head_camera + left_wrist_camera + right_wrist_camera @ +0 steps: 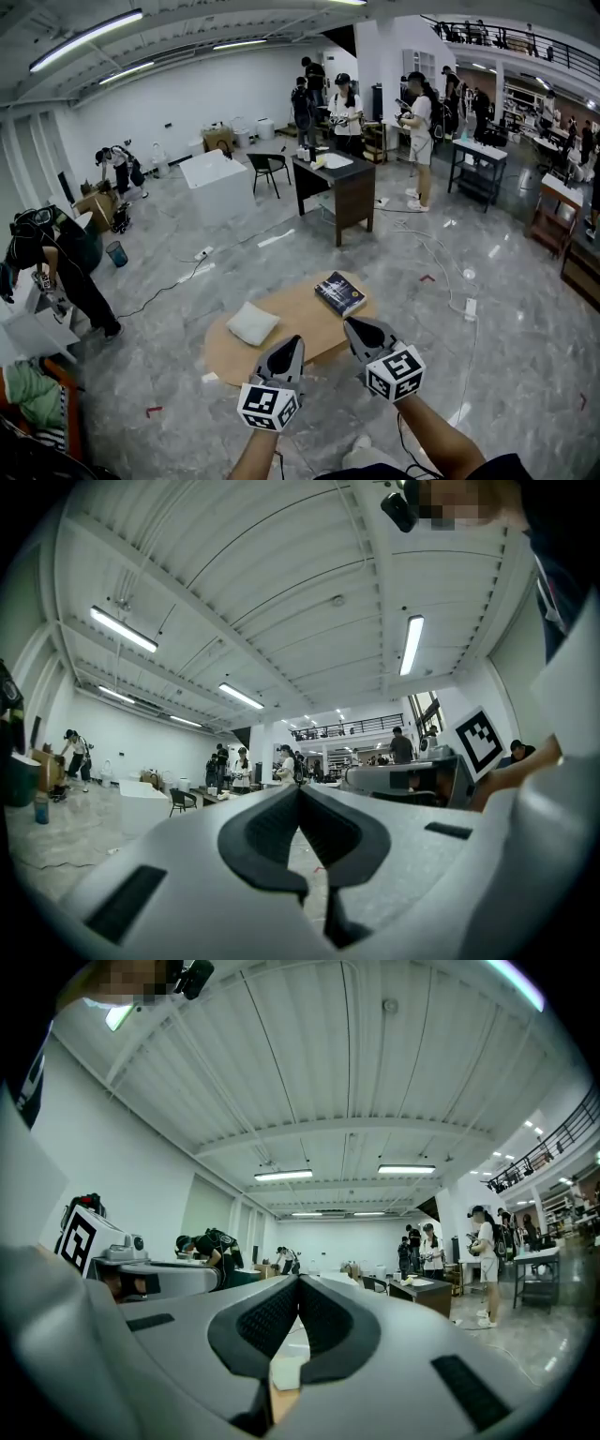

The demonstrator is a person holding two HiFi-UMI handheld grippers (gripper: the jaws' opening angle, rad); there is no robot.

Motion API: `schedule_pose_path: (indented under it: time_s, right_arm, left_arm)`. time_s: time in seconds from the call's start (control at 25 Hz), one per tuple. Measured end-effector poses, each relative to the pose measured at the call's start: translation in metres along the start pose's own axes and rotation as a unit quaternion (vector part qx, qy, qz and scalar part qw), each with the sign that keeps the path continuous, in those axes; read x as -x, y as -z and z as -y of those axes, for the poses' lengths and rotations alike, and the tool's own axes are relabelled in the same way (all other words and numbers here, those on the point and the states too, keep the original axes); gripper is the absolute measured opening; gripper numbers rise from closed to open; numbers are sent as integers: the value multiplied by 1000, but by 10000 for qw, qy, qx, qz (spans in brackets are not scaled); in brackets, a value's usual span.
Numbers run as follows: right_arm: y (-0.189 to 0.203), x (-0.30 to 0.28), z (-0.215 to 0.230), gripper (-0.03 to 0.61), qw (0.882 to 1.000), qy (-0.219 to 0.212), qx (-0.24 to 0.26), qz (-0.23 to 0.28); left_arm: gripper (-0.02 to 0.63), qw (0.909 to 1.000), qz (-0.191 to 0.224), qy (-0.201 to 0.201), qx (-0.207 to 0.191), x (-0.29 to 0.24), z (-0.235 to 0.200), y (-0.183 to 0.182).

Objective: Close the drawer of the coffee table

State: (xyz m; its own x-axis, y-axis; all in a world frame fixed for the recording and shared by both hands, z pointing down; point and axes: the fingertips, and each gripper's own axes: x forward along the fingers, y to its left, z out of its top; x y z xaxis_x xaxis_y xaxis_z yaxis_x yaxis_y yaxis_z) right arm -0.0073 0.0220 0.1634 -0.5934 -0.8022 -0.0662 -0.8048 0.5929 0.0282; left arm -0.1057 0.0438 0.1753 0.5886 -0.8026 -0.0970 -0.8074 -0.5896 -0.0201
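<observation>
Both jaw pairs are pressed together on nothing. The left gripper (292, 347) and right gripper (354, 328) hover at the near edge of the oval coffee table (300, 317), which carries a white cushion (252, 323) and a dark book (339, 292). Its drawer is hidden under the top.

Grey left gripper (294, 341) and right gripper (350, 323) bear black-marked white cubes (269, 408).

The head view is looking steeply down on the bench (281, 323) from close above; both gripper views are facing upward across the hall, sharing the dark desk (349, 195).
</observation>
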Motion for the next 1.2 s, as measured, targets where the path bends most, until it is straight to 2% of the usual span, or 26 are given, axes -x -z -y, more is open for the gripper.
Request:
schedule_pose_path:
  time_s: [0.56, 0.92, 1.2]
  right_arm:
    - [-4, 16, 18, 11, 9998, -129, 122, -55]
    - [-9, 35, 42, 11, 9998, -139, 140, -60]
    - [-14, 40, 43, 11, 9998, -149, 111, -35]
  left_arm:
    - [2, 9997, 203, -139, 97, -16, 14, -13]
    - [2, 9995, 250, -65, -180, -39, 49, -19]
    - [2, 9996, 243, -74, -82, -39, 54, -22]
